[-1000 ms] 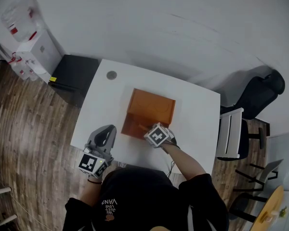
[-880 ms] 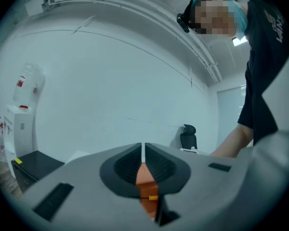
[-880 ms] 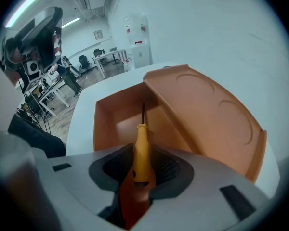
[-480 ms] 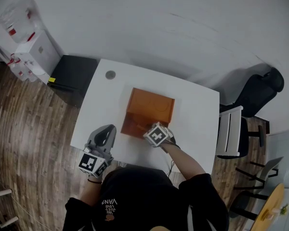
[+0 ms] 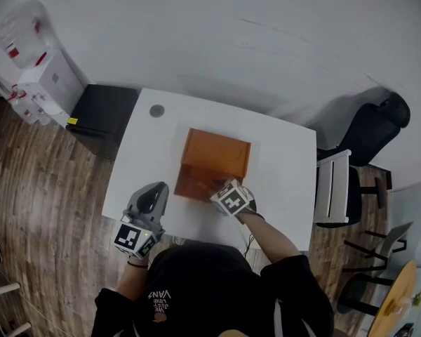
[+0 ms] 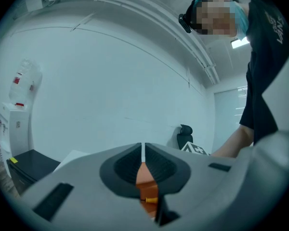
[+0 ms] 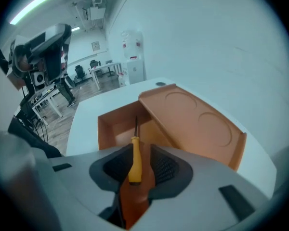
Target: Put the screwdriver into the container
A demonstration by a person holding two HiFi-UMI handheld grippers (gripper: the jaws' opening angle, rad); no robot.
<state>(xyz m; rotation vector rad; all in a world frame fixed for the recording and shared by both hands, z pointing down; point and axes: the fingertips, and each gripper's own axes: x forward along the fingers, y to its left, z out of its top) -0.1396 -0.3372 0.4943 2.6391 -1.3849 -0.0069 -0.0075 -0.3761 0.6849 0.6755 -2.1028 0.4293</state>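
At mid-table in the head view, the orange container (image 5: pixel 191 182) sits open on the white table (image 5: pixel 144 146). The right gripper (image 5: pixel 216 186) hangs over its near right corner, and the left gripper (image 5: pixel 153 190) is by the table's near left corner.

From the left gripper view, its jaws meet and hold nothing.

Through the right gripper view, the yellow-handled screwdriver (image 7: pixel 135 158) lies inside the container. Its handle sits between 2 jaws that have just been closing slightly yet stand apart, unclamped. The best way out looks to be straight up and back, jaws kept wide, without snagging the handle or the raised lid (image 7: pixel 195 121).
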